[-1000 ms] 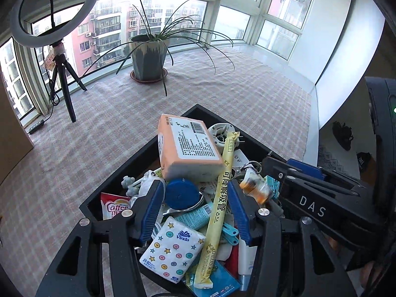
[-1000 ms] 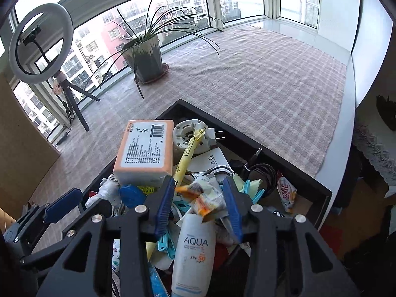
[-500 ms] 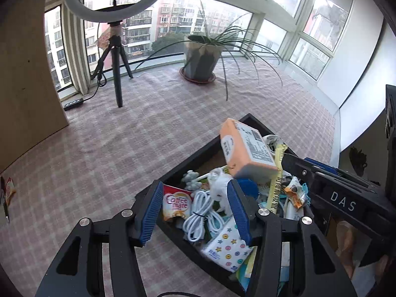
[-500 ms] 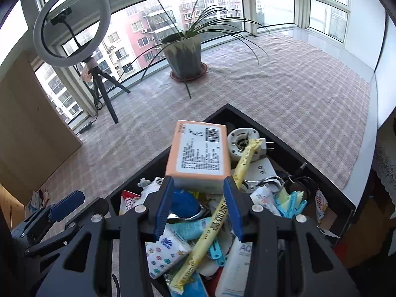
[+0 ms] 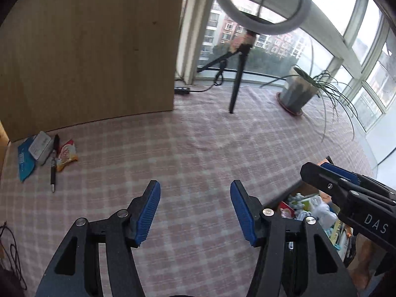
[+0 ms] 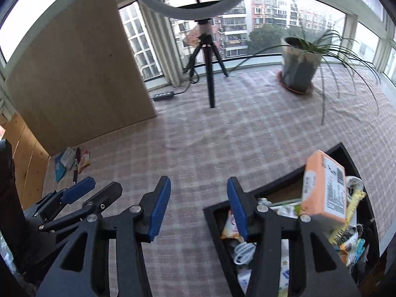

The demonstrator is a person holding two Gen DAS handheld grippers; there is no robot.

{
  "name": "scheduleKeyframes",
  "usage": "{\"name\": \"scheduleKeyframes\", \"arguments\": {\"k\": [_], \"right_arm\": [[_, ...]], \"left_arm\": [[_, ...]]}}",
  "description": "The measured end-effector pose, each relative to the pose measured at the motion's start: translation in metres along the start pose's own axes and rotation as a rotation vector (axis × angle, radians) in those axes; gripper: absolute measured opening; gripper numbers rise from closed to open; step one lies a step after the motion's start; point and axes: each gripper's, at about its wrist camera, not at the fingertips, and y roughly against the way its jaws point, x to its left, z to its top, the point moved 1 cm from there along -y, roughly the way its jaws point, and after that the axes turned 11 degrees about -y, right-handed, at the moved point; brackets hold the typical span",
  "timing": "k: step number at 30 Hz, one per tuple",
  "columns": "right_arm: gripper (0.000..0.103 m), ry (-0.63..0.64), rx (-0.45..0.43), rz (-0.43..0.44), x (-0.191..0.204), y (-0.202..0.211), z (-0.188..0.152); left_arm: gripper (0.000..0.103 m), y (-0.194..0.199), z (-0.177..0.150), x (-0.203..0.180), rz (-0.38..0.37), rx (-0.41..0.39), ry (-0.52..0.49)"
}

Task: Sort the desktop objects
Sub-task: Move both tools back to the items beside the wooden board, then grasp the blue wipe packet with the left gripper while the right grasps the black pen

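A black tray (image 6: pixel 345 152) crammed with several small items sits at the right, with an orange box (image 6: pixel 323 185) on top of the pile. It also shows in the left wrist view (image 5: pixel 292 193). My left gripper (image 5: pixel 195 209) is open and empty above the checked cloth, left of the tray. My right gripper (image 6: pixel 199 204) is open and empty over the tray's left edge. At the far left lie a blue packet (image 5: pixel 24 160), a white case (image 5: pixel 39 146), a pen (image 5: pixel 53 168) and a snack packet (image 5: pixel 66 154).
A ring light on a black tripod (image 6: pixel 210 74) stands at the back, with a power strip (image 6: pixel 163 95) beside it. A potted plant (image 6: pixel 299 69) stands at the back right. A wooden panel (image 5: pixel 91 47) rises at the back left.
Both grippers have swung left, away from above the tray pile, toward the open cloth. The items at the far left have come into view. Both stay open and empty.
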Motion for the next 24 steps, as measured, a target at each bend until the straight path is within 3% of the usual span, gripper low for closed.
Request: {"name": "scheduleKeyframes", "arguments": {"k": [13,19,24], "right_arm": [[0.047,0.235,0.172,0.186,0.164,-0.093,0.009],[0.047,0.331,0.211,0.218,0.227,-0.134,0.004],[0.047,0.347,0.262,0.239,0.268,-0.17,0.005]], "left_arm": [[0.058,-0.001,-0.026,0.206,0.203,0.018,0.341],[0.058,-0.003,-0.051,0.298,0.288,0.025,0.502],[0.057,-0.013,-0.067,0.364,0.313,0.027,0.638]]}}
